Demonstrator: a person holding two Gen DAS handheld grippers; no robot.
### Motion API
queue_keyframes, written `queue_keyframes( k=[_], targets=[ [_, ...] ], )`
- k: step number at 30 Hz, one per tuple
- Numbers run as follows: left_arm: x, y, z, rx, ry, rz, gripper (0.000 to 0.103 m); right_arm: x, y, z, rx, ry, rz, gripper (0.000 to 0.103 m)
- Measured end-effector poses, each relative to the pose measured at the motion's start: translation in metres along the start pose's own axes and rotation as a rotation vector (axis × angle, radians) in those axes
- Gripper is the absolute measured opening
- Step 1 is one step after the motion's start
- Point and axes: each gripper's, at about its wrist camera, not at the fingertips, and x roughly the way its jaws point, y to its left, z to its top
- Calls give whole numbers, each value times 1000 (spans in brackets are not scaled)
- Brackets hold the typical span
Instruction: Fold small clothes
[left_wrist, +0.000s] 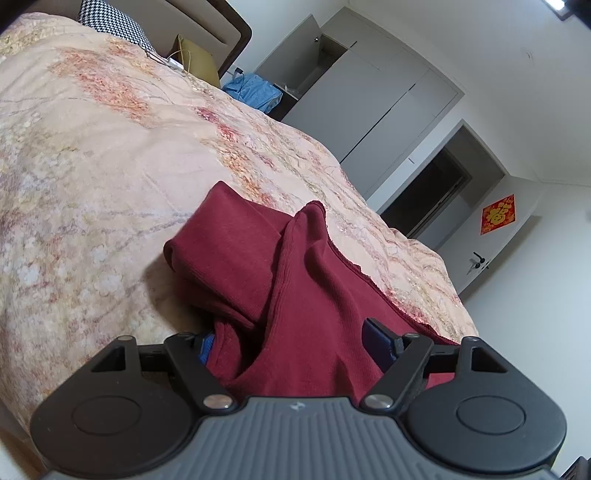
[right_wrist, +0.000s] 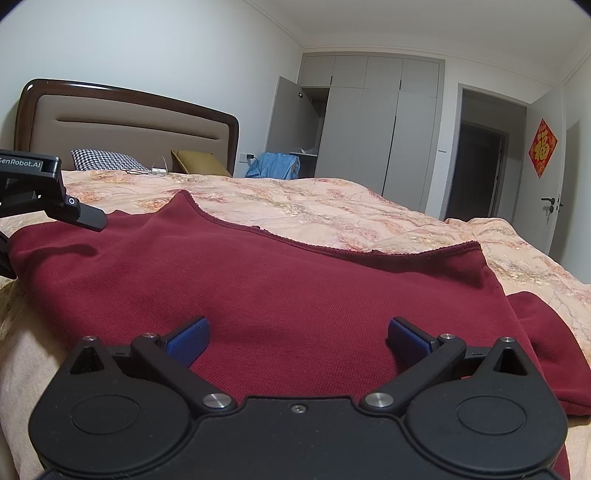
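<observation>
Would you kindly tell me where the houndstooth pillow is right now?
The houndstooth pillow lies at the head of the bed in the right wrist view, left of the mustard pillow, below the headboard.

This is looking like a bedroom in a home — a wide bed under a peach floral quilt (right_wrist: 332, 210) is filling most of the view, backed by a beige padded headboard with a dark wooden frame (right_wrist: 125, 122). A black-and-white houndstooth pillow (right_wrist: 103, 159) and a mustard-yellow cushion (right_wrist: 199, 160) are lying at its head. Grey floor-to-ceiling wardrobe doors (right_wrist: 373, 125) are lining the far wall — one is standing open — and a red diamond-shaped paper decoration (right_wrist: 542, 147) is hanging on the white door (right_wrist: 550, 214).
</observation>
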Motion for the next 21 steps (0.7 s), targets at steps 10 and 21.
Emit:
queue_keyframes(
  k=[10,21],
  targets=[
    [5,1,5,32,7,8,80,0,0,0,0,0,0,103],
    [4,-7,6,102,-14,106,44,0,0,-1,-2,-2,-2,103]
  ],
)
